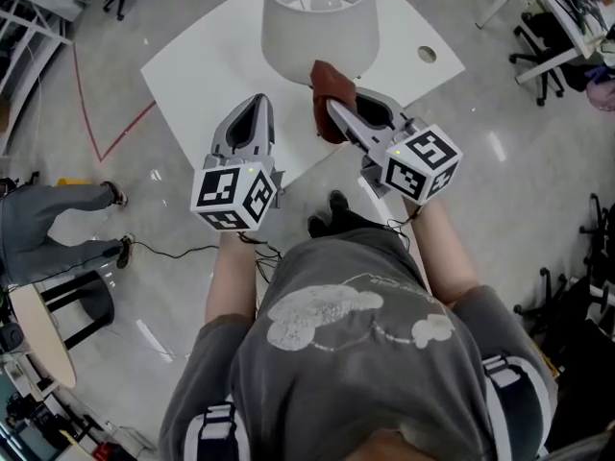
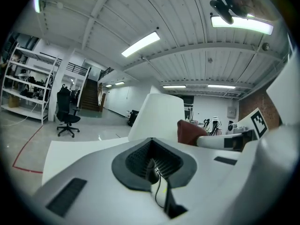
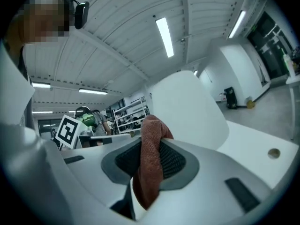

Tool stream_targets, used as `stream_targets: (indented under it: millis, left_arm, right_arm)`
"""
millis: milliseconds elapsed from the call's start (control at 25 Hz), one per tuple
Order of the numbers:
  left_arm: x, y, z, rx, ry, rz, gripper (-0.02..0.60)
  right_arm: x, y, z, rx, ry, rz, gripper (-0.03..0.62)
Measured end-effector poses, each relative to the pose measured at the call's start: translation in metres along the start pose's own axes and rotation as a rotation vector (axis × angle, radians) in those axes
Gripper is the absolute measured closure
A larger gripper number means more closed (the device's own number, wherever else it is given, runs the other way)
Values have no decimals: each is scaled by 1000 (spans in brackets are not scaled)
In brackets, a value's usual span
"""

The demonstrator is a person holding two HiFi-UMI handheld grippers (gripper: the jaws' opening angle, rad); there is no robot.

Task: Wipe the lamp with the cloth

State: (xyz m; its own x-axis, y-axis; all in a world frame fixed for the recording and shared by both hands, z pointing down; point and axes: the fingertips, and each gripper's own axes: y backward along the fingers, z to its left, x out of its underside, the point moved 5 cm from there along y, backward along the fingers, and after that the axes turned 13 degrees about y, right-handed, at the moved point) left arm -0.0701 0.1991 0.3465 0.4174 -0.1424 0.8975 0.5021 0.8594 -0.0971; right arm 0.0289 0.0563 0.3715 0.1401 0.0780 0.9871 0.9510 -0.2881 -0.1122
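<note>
Lab/wkshop; metal shelving point(image 2: 23, 88), office chair point(image 2: 67, 117), strip lights point(image 2: 140, 43)

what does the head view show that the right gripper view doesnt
Only the head view: the bulb inside the lampshade, the person's grey shirt and red floor tape. Only the right gripper view: ceiling strip lights and shelving. Both: the white table, the lampshade, and the brown cloth pinched in the claw of the right gripper.

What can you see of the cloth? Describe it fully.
The cloth is rust-brown with a woven, towel-like texture. It is bunched and folded, pinched between the shut jaws of the right tool, one end hanging loose. Its top lies at the lower edge of the white lamp shade, seemingly touching it.
</note>
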Motion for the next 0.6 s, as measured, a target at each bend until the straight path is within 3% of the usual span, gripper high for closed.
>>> stream_targets:
  millis: [320, 440, 600]
  left_arm:
    - [-47, -28, -9, -7, -61, -56, 575]
    - [-59, -25, 4, 4, -66, -70, 575]
    - [-63, -21, 37, 38, -46, -49, 575]
  right_arm:
    - [-99, -8, -11, -77, 44, -245, 508]
    - [-108, -26, -9, -64, 53, -254, 508]
    - [-92, -57, 9, -31, 47, -203, 508]
